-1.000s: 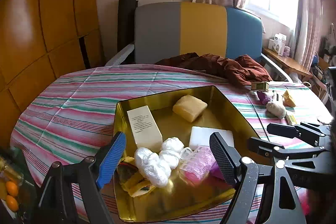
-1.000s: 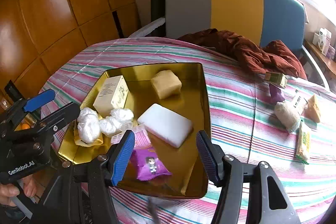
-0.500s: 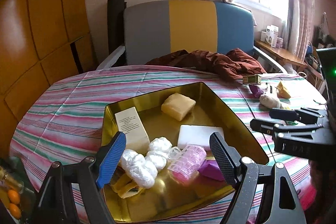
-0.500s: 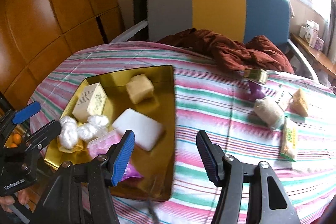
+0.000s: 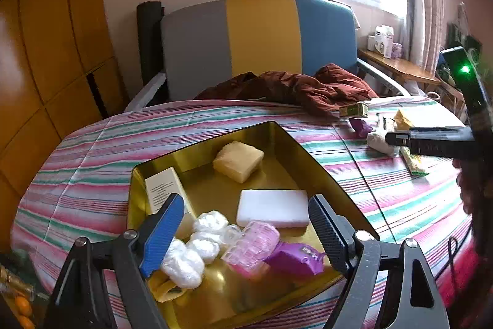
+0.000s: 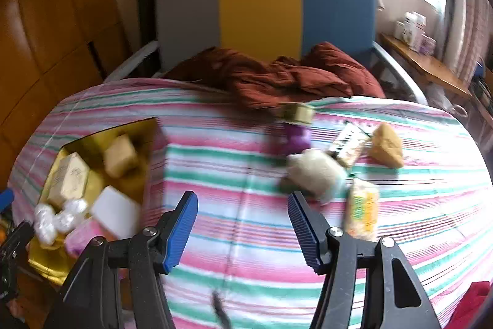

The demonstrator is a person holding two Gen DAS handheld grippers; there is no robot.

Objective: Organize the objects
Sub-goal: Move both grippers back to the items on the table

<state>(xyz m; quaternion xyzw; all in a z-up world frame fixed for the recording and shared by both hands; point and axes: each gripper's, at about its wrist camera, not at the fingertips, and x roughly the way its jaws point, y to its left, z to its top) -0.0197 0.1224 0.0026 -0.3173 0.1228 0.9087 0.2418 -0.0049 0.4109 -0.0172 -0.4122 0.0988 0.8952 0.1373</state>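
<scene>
Gold tray (image 5: 311, 150) lies under the left gripper (image 5: 246, 232) — jaws wide, empty; cream box (image 5: 160, 193) print unreadable. Right gripper (image 6: 243, 232) — parted, empty.

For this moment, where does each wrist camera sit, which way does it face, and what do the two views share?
Left wrist: on the left gripper, facing down over the gold tray; its own open fingers show, plus the right gripper at the right edge.
Right wrist: on the right gripper, facing the striped tablecloth and loose items; its own open fingers show.
Shared: tray, tablecloth, tricolour headboard, brown garment.
</scene>
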